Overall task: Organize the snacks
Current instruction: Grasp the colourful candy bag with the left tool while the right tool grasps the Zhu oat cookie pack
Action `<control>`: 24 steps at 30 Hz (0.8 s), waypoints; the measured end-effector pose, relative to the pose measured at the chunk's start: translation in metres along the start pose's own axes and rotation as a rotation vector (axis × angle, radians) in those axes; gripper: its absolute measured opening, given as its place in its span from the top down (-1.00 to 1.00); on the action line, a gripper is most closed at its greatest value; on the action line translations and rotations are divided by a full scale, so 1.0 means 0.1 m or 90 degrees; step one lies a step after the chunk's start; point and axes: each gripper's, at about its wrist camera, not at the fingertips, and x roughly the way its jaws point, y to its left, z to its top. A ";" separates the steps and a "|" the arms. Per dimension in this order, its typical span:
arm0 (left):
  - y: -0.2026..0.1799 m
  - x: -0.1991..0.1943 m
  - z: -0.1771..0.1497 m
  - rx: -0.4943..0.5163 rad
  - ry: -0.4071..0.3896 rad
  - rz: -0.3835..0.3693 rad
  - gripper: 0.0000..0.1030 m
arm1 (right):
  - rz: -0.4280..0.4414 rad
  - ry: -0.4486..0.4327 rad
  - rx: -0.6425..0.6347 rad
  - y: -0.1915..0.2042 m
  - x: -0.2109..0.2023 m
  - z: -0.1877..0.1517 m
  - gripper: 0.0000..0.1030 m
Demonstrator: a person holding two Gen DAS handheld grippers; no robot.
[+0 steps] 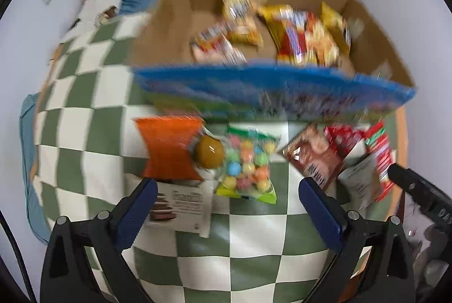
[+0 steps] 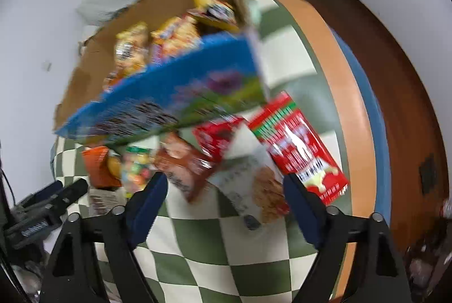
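Holding both tools nose-down over the checkered cloth (image 1: 226,260), everything placed here relative to the cardboard box (image 1: 282,94), which already holds several yellow packets (image 1: 243,12).

Left gripper (image 1: 226,207): jaws wide apart, nothing between them. Right gripper (image 2: 226,204): jaws apart too, empty.

Loose snacks lie in a row just on my side of the box's blue front wall:
- orange pack (image 1: 169,150), nearest the box's left corner, a brown ball-shaped sweet (image 1: 210,152) touching it;
- bag of coloured balls (image 1: 248,164), before the wall's middle, straight ahead of my left tool, long axis running from me toward the box;
- white wafer bar (image 1: 183,207), farther from the box, by my left tool's left finger;
- brown packet (image 2: 183,164), tilted;
- white cookie packet (image 2: 254,184), between my right tool's fingers in line of sight, long axis slanting away from the box;
- red box (image 2: 299,150), beyond the box's right corner, slanting likewise.

I judge the coloured bag falls to my left, the cookie packet to my right.
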 end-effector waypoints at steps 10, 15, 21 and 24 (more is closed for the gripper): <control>-0.34 0.79 0.12 0.066 0.092 0.019 -0.73 | -0.034 0.032 -0.057 -0.14 0.30 -0.09 -0.65; -0.42 0.89 0.10 0.098 0.088 0.043 -0.03 | -0.118 0.089 -0.221 0.18 0.64 -0.17 -0.62; -0.31 0.82 -0.22 0.062 0.111 0.018 0.07 | -0.125 0.113 -0.190 0.16 0.81 -0.34 -0.06; -0.24 0.82 -0.55 0.027 0.146 -0.015 0.07 | -0.094 0.139 -0.152 0.11 0.78 -0.56 -0.05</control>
